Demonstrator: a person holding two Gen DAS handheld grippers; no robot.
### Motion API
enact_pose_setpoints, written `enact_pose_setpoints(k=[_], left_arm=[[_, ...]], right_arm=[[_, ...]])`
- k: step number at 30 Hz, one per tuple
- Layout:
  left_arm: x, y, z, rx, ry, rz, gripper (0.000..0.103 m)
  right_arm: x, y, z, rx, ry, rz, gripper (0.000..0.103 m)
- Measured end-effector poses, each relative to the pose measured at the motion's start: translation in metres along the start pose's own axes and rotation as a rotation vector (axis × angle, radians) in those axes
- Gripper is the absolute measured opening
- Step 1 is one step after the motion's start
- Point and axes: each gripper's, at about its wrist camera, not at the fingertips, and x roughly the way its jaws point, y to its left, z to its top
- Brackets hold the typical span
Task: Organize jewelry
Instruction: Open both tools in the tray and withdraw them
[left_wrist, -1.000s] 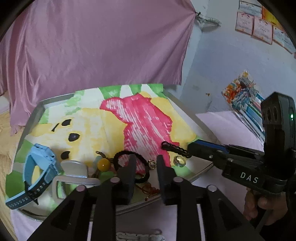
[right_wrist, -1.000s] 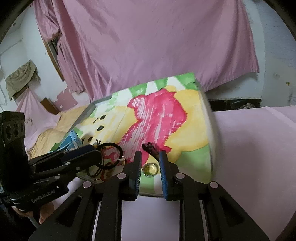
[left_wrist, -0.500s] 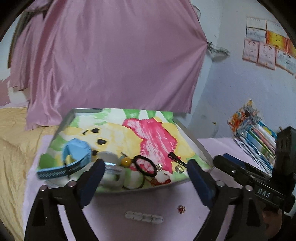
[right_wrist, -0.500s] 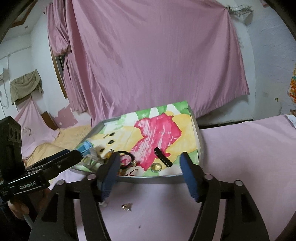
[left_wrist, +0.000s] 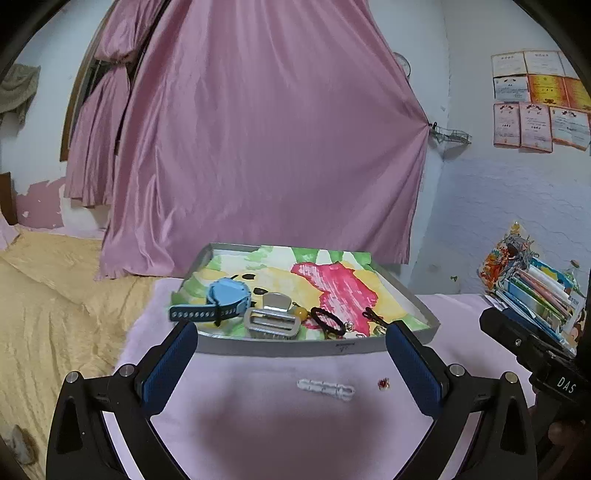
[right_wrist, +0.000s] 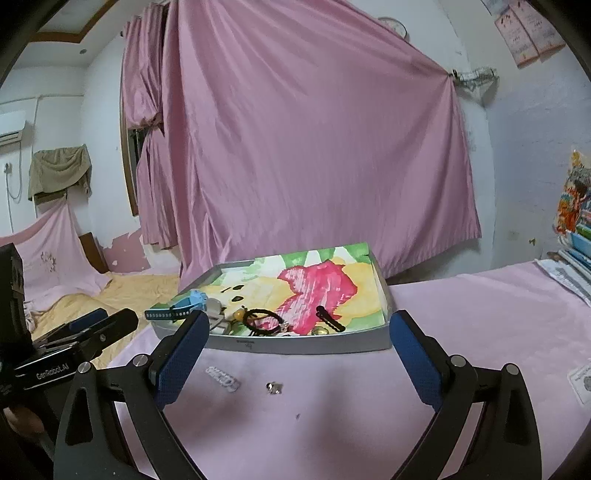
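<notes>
Your left claw and right claw were both spread wide, holding nothing, above the pink bench in front of the tray. In the tray: blue watch, silver clip, black hair tie, black hairpin. On the bench near the tray's front wall: white hair clip, small red stud, apart from each other.

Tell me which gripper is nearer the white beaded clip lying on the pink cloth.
Left. The white beaded clip lies between the open left gripper's fingers; the open right gripper has it off by its left finger.
</notes>
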Motion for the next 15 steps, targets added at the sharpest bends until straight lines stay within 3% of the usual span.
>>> enact_pose_setpoints(k=[7, 15], left_arm=[[-0.028, 0.002, -0.017, 0.002, -0.065, 0.031, 0.102], [-0.045, 0.002, -0.033, 0.007, -0.076, 0.051, 0.102]], right_arm=[[-0.025, 0.005, -0.015, -0.019, -0.035, -0.006, 0.096], [-0.036, 0.006, -0.031, -0.031, -0.024, -0.011, 0.096]])
